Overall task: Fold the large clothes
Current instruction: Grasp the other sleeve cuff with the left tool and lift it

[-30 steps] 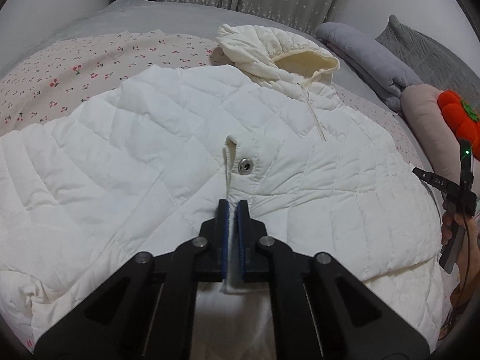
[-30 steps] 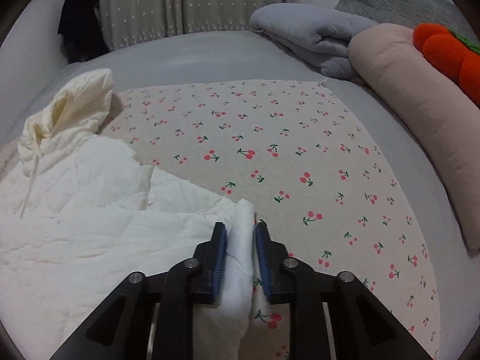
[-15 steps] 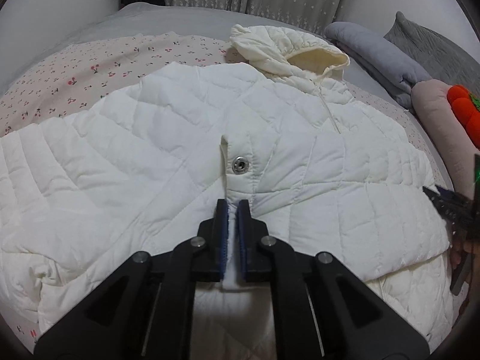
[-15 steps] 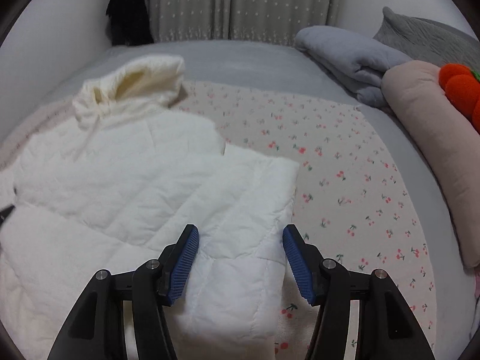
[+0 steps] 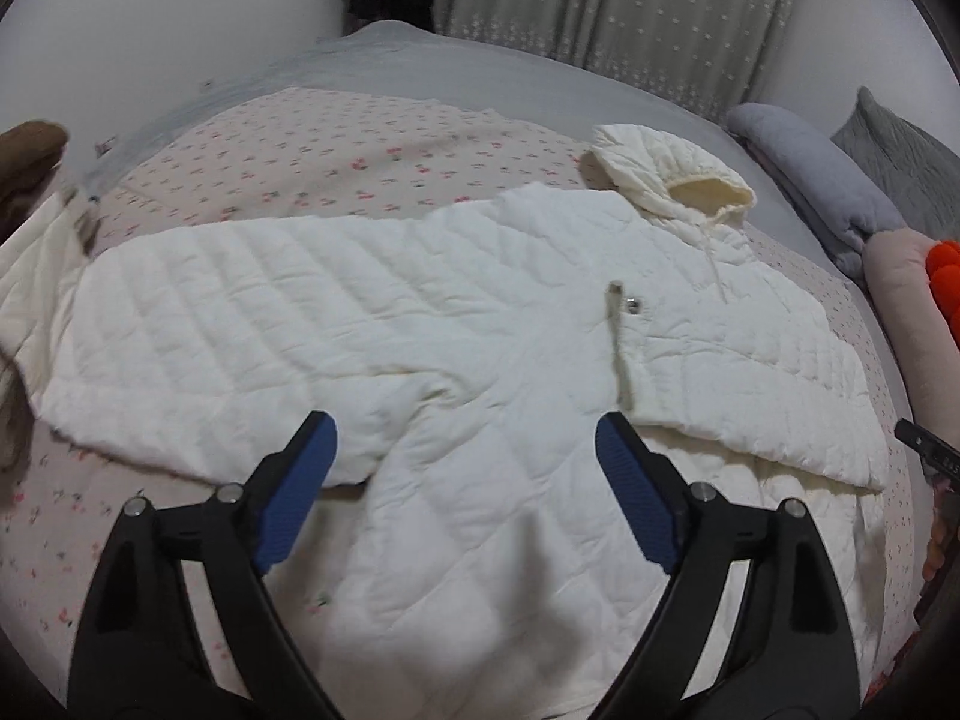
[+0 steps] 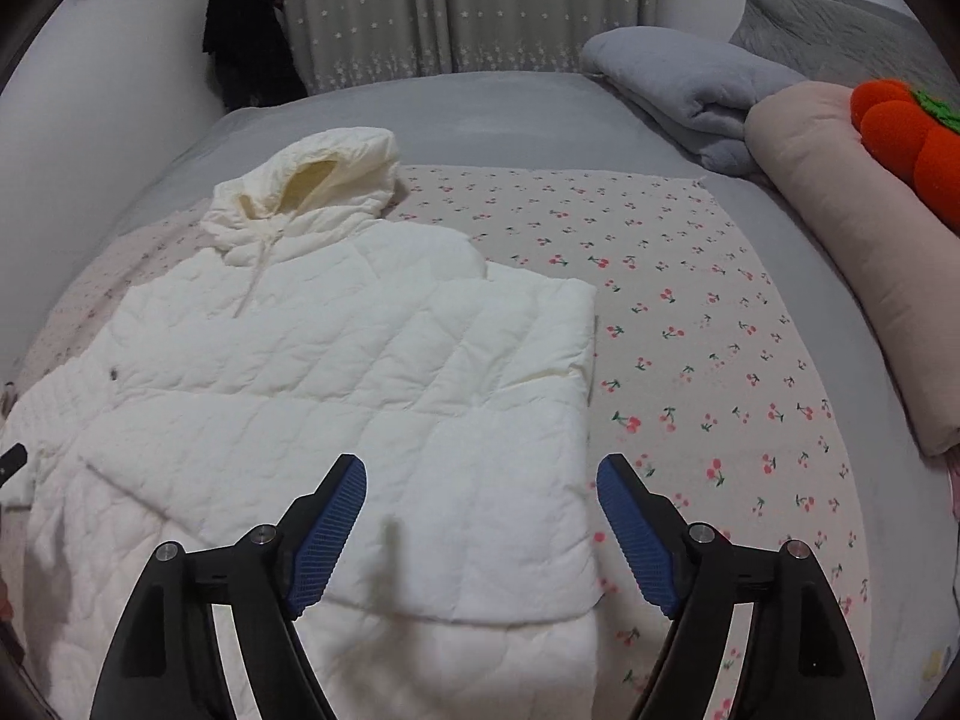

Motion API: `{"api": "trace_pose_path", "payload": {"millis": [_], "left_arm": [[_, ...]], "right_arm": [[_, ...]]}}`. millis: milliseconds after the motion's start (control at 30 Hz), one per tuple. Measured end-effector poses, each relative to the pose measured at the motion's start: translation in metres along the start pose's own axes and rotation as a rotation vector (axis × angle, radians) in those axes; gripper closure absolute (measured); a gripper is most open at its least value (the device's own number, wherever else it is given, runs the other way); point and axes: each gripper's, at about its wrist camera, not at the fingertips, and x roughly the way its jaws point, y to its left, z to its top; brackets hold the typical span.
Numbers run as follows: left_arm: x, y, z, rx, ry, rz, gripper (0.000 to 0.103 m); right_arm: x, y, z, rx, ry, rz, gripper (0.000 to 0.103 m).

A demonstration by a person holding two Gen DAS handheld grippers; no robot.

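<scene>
A white quilted hooded jacket [image 5: 480,336] lies flat on the cherry-print sheet [image 5: 312,168], hood [image 5: 672,180] toward the far side. Its right sleeve is folded across the chest, with the snap cuff [image 5: 621,324] lying at the middle. The left sleeve stretches out to the left. My left gripper [image 5: 465,498] is open and empty above the jacket's lower body. In the right wrist view the jacket [image 6: 360,384] fills the left half, folded edge at the middle. My right gripper [image 6: 480,531] is open and empty above that folded edge.
A folded grey blanket [image 6: 678,96], a pink bolster [image 6: 852,252] and an orange plush toy [image 6: 906,132] lie along the right side of the bed. Curtains [image 6: 456,6] hang behind. A dark garment [image 6: 246,30] hangs at the back left.
My left gripper has let go of the sleeve cuff, opened and drawn back. My right gripper had opened half a second ago and has pulled back a little further.
</scene>
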Motion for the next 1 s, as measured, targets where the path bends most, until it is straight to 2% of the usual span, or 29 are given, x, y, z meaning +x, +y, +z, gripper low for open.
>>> {"api": "trace_pose_path", "payload": {"millis": [233,500,567,700,767,800,833,867,900,933,1000], "left_arm": [[-0.015,0.088,-0.010,-0.136,-0.013,0.206,0.013],[0.001,0.161,-0.020,-0.236,-0.040,0.409,0.013],[0.009,0.173,-0.018,-0.267,-0.038,0.416,0.013],[0.023,0.194,-0.016,-0.367,-0.042,0.350,0.014],[0.028,0.199,-0.013,-0.383,-0.064,0.355,0.021],[0.031,0.200,-0.010,-0.383,-0.067,0.368,0.029],[0.032,0.200,-0.008,-0.384,-0.070,0.380,0.047],[0.032,0.201,-0.006,-0.390,-0.071,0.387,0.062],[0.032,0.202,-0.004,-0.399,-0.071,0.391,0.096],[0.030,0.203,-0.001,-0.406,-0.076,0.394,0.099],[0.016,0.197,0.007,-0.398,-0.145,0.373,0.099]], "right_arm": [[-0.034,0.040,-0.015,-0.128,0.010,0.032,0.020],[-0.045,0.058,-0.031,-0.197,0.005,0.035,0.019],[-0.045,0.061,-0.032,-0.211,0.007,0.015,0.019],[-0.042,0.059,-0.036,-0.210,0.018,0.013,0.019],[-0.039,0.057,-0.037,-0.216,0.028,0.004,0.019],[-0.038,0.056,-0.038,-0.219,0.031,-0.003,0.019],[-0.037,0.055,-0.039,-0.223,0.032,-0.016,0.019],[-0.035,0.054,-0.039,-0.226,0.031,-0.029,0.019],[-0.034,0.052,-0.038,-0.227,0.030,-0.043,0.019],[-0.033,0.050,-0.038,-0.223,0.029,-0.049,0.019],[-0.031,0.046,-0.036,-0.210,0.033,-0.045,0.019]]}}
